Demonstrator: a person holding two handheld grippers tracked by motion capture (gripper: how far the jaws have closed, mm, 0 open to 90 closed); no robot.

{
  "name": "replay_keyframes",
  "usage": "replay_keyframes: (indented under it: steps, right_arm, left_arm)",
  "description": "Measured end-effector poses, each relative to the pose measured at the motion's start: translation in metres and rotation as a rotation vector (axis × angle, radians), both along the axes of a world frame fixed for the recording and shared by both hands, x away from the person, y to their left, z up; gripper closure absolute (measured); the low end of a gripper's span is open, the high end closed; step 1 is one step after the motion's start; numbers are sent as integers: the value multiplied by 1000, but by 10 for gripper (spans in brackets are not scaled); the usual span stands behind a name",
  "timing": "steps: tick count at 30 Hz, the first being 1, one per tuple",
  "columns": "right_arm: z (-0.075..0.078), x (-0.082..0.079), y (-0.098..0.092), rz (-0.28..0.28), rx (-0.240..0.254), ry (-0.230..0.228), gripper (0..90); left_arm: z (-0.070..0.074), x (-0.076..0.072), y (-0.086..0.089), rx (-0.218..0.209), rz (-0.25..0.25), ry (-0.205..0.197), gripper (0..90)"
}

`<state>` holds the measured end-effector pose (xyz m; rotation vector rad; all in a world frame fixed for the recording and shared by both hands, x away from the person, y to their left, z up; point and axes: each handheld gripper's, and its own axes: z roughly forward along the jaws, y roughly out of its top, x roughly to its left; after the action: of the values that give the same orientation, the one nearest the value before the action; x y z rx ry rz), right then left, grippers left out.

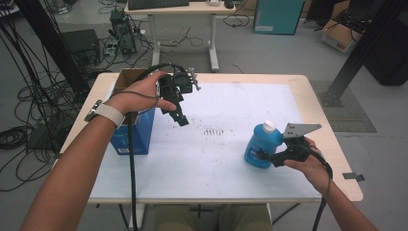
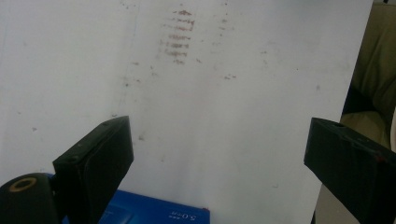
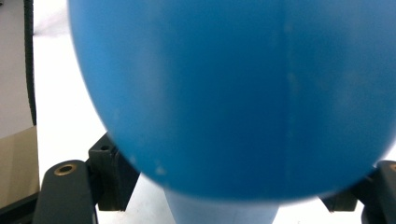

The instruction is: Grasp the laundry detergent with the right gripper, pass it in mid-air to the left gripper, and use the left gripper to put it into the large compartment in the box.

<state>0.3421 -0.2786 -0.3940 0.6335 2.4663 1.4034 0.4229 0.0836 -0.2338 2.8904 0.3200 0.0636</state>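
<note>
A blue bottle with a white cap stands slightly tilted at the right of the white table. My right gripper comes at its lower body from the right. In the right gripper view the bottle sits between the two black jaws of my right gripper, and the jaws meet its sides. My left gripper hovers over the table's back left, beside a blue box. In the left gripper view my left gripper is open, with only bare table between its jaws.
The blue box has an open cardboard top and stands at the left edge. Faint brown smudges mark the table's middle. Behind the table stand a desk, cables and cartons on the floor.
</note>
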Motion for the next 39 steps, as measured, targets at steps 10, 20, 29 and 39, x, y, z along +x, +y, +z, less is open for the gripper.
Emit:
replay_keyframes:
  steps: [10,20,29,39]
  right_arm:
    - [-4,-3,3,-11,16,-6,278]
    - [-7,-4,5,-10,51,-16,361]
    - [-9,-4,5,-25,73,-17,403]
    - [-10,-5,4,-27,83,-29,414]
  left_arm:
    - [-1,0,0,2,-1,5,85]
    - [-2,0,1,-2,2,2,85]
    - [-3,0,0,0,3,7,85]
    - [-4,0,0,1,8,16,85]
